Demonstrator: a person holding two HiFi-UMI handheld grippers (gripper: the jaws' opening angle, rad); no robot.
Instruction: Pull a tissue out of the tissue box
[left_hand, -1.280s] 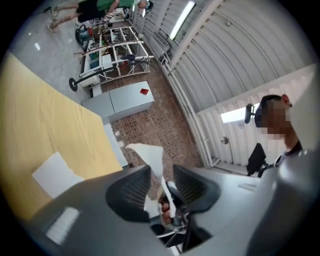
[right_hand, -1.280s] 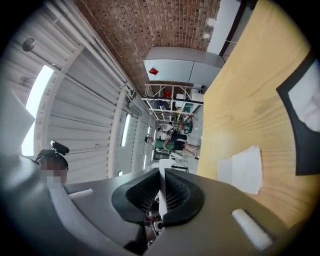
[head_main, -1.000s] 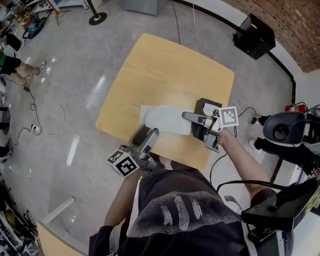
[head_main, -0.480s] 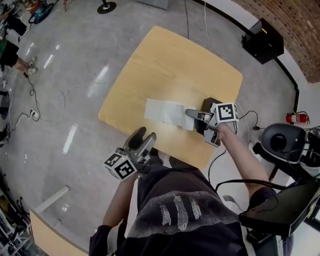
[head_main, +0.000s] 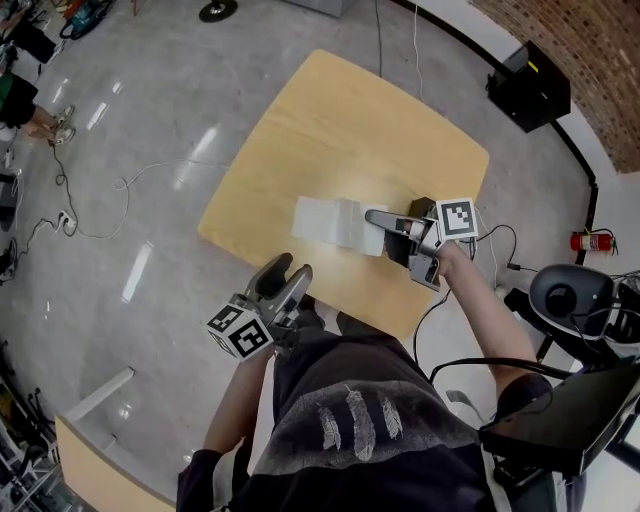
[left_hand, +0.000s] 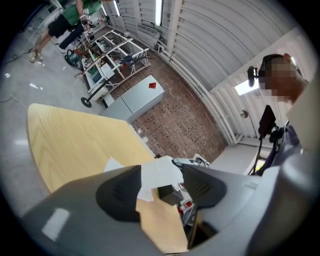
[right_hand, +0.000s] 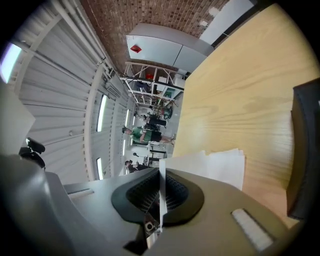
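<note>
The right gripper (head_main: 372, 217) reaches toward 9 o'clock in the head view, its jaws pressed together on an edge of the tissue (head_main: 325, 220). The right forearm (head_main: 475, 310) trails back toward 5 o'clock. At 7 o'clock from it, the left gripper (head_main: 285, 270) points toward 1 o'clock, jaws apart and gripping nothing.

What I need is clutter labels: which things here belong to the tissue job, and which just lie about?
Job in hand: tissue, pinched in the shut right gripper; black tissue box; open, empty left gripper; wooden table.
Lying about: fire extinguisher; black case on the floor; round stand base.
</note>
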